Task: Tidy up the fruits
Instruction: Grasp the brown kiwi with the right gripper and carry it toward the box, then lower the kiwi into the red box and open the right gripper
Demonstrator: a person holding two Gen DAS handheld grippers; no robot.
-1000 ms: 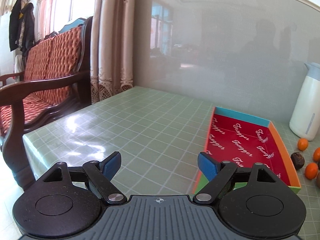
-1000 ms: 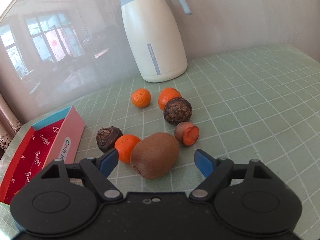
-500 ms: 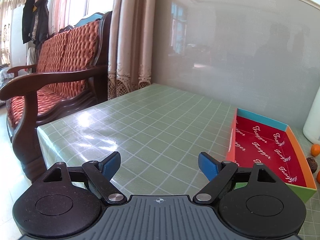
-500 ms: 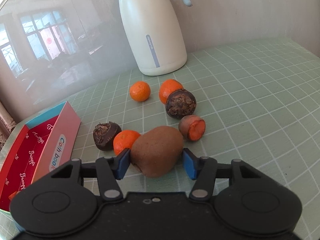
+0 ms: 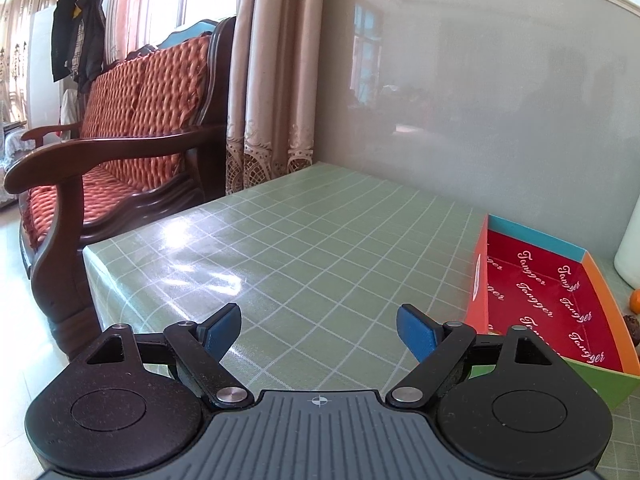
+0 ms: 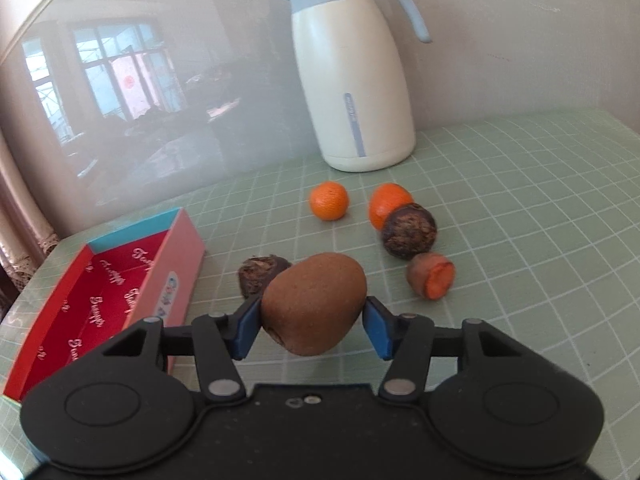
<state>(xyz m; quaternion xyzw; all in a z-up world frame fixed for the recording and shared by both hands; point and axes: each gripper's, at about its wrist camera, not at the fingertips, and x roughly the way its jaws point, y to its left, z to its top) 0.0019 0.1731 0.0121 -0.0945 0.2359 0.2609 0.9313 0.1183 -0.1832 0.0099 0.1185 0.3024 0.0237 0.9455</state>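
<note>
My right gripper is shut on a brown kiwi and holds it above the green table. Beyond it lie two oranges, two dark round fruits and a small brown fruit with an orange cut face. The red-lined box sits to the left; in the left wrist view it is at the right. My left gripper is open and empty over the table, left of the box.
A white thermos jug stands behind the fruits against the glossy wall. A wooden sofa with red cushions and curtains are beyond the table's left edge.
My right gripper, which closed on the kiwi half a second ago, has lifted it off the table; the orange beside it is now hidden. My left gripper has swung left, still open.
</note>
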